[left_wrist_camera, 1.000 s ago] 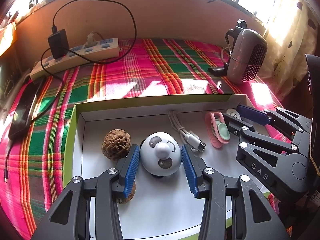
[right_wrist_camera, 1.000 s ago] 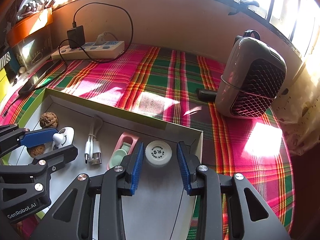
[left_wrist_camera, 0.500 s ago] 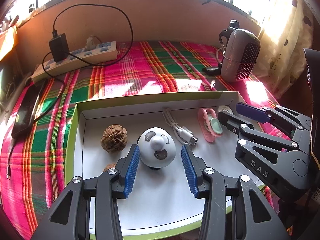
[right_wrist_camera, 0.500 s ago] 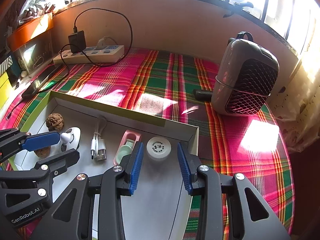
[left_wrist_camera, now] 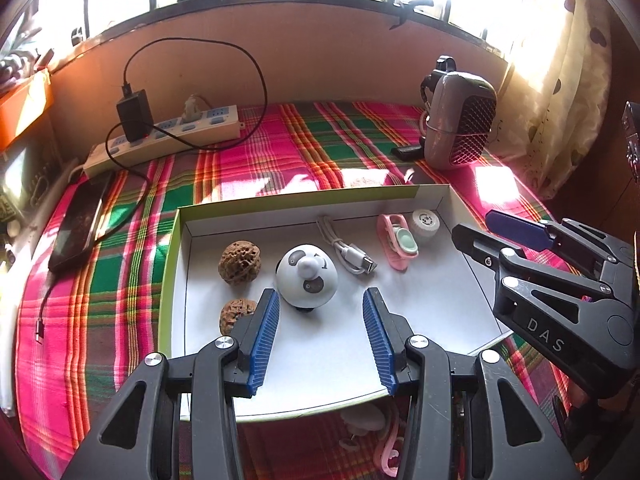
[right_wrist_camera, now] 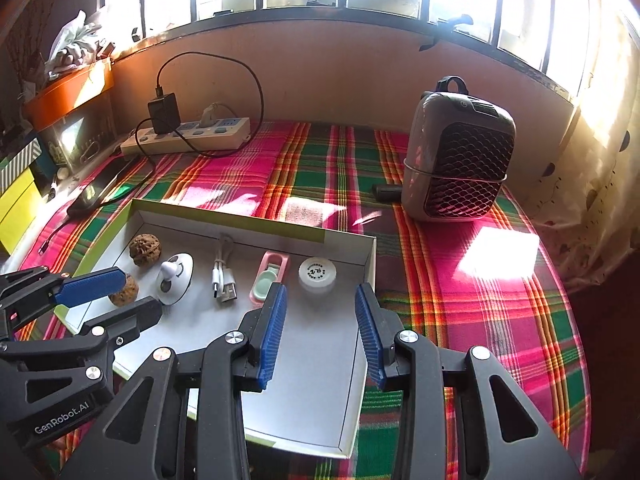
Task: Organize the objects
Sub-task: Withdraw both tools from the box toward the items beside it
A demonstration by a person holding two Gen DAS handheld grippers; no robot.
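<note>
Left wrist: wrinkled walnut point(left_wrist_camera: 239, 261), glossy domed toy point(left_wrist_camera: 306, 275).

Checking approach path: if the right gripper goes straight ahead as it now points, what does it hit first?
Probably the white round jar: it sits centred ahead of the open right gripper, near the tray's far wall. Nothing lies between them on the tray floor. Depth is unclear, so the gripper might pass above the jar.

Black grippers point(left_wrist_camera: 320, 334), ribbed blue jaws, seemingly silver screws.

Bare tray point(left_wrist_camera: 420, 320) floor nearside; panda toy point(left_wrist_camera: 306, 280) and jar point(right_wrist_camera: 317, 274) block farther in.
</note>
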